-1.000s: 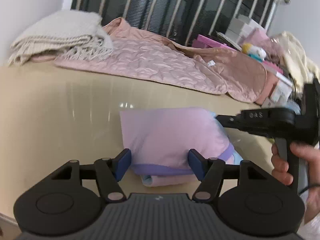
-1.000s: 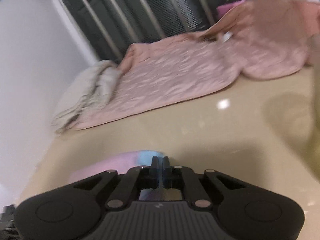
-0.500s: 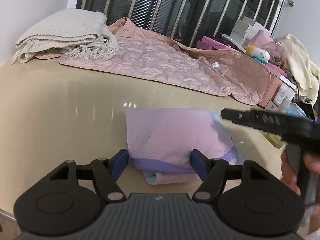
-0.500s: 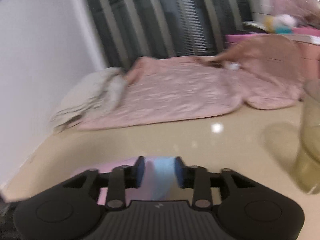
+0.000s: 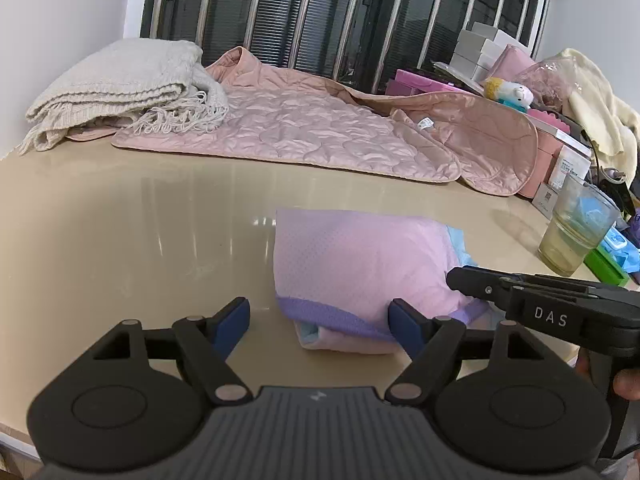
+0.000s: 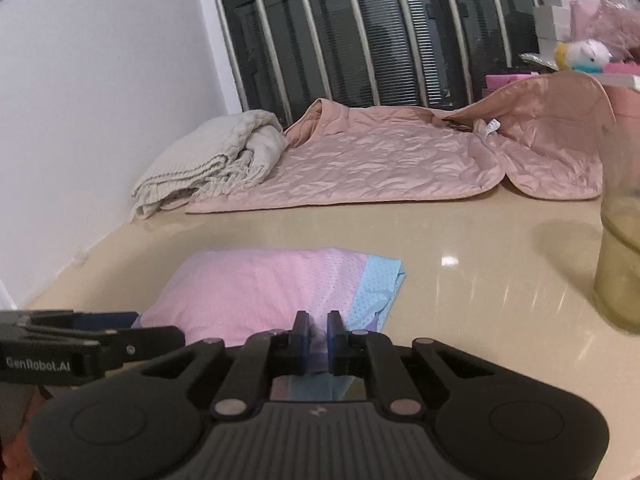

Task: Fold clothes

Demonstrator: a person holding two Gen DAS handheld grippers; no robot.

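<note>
A folded pink mesh garment point(image 5: 360, 264) with purple and light-blue trim lies on the beige table point(image 5: 120, 232); it also shows in the right wrist view point(image 6: 260, 288). My left gripper point(image 5: 320, 322) is open, its blue pads either side of the garment's near purple edge, holding nothing. My right gripper point(image 6: 317, 330) has its jaws nearly closed on the garment's near edge, with purple fabric between the pads. Its body reaches in from the right in the left wrist view point(image 5: 540, 304).
A pink quilted jacket point(image 5: 320, 136) lies spread at the back, with a folded cream knit blanket point(image 5: 120, 84) on its left. A glass point(image 5: 576, 228) stands at the right, near boxes, a plush toy point(image 5: 508, 92) and clutter. A barred window runs behind.
My right gripper opened briefly, dropped to the garment's near right edge and closed on it. My left gripper stayed open and drew back slightly.
</note>
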